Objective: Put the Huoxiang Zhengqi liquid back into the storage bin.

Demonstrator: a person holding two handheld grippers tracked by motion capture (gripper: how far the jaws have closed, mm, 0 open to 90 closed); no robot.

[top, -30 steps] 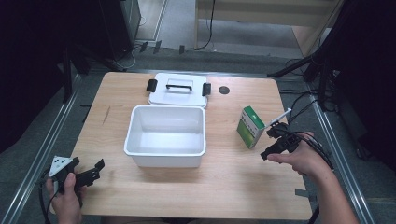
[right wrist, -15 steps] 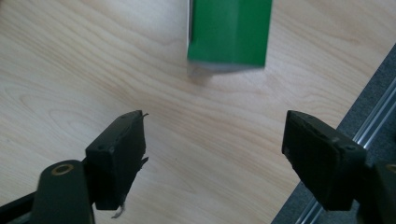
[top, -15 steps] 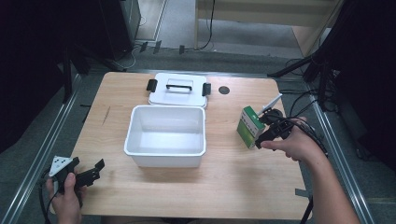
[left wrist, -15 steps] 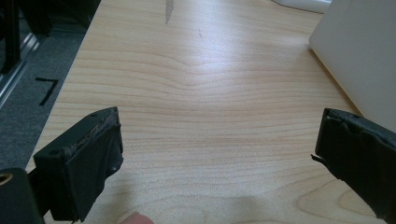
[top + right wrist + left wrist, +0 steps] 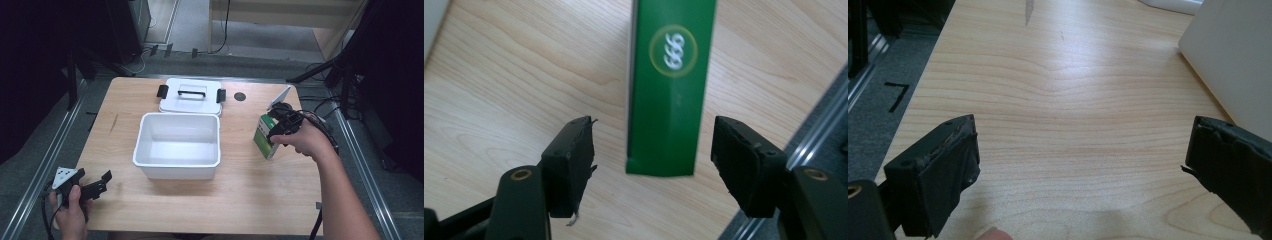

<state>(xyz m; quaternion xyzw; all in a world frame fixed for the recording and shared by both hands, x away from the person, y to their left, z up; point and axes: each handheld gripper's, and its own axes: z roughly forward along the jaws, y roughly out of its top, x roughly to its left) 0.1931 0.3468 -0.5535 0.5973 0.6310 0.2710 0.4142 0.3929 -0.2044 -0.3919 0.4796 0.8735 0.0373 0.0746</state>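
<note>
My right tool (image 5: 651, 165) sits over the green box (image 5: 667, 85), its 2 jaws spread wide with the box's near end between them and a clear gap on each side, so nothing is gripped. In the right gripper view the green face carries a round gold-ringed emblem. From the high view, that box (image 5: 263, 136) stands on the right part of the table (image 5: 260, 200), just right of the white bin (image 5: 177, 145) but apart from it, and my right tool (image 5: 279, 131) is at the box's top, my hand behind it.

My left tool (image 5: 97, 186) rests low at the table's near left corner, well apart from the bin. In the left gripper view its 2 jaws stand released, far apart, with bare wood grain (image 5: 1068, 125) between them and the bin's white wall (image 5: 1235, 55) at the upper right.

The bin is open, and I see only its white floor. Its white lid (image 5: 190, 95), with a black handle and 2 black latches, lies flat on the table just behind it. A small dark round disc (image 5: 240, 96) lies on the table right of the lid.
</note>
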